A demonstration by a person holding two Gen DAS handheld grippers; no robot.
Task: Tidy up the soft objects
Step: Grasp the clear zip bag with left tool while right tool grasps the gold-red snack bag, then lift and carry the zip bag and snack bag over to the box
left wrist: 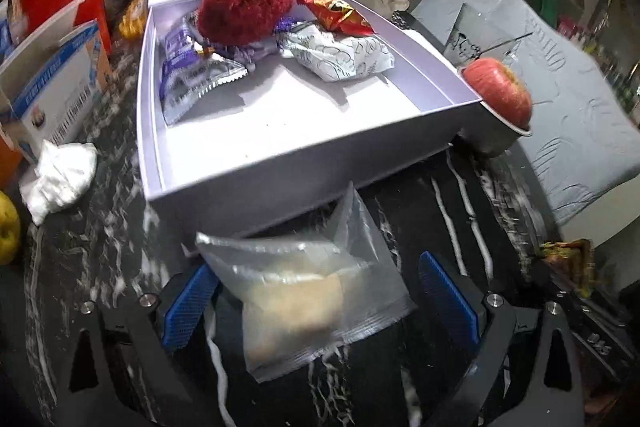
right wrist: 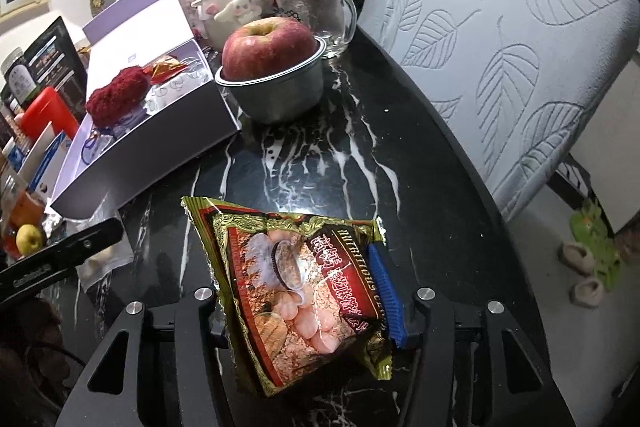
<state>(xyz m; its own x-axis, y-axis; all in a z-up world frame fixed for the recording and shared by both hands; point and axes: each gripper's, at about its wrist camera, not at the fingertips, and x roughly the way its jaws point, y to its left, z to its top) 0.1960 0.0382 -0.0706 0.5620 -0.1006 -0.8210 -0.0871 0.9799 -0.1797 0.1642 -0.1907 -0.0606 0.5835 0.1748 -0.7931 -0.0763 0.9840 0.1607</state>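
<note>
The right tool (right wrist: 310,301) is clamped on a gold-and-red printed snack packet (right wrist: 296,291) above the black marbled tabletop (right wrist: 320,155). The left tool (left wrist: 320,301) stands spread around a clear plastic pouch (left wrist: 308,291), pads apart from it, just near of the open white cardboard box (left wrist: 280,151) holding a red fuzzy ball (left wrist: 244,9).
</note>
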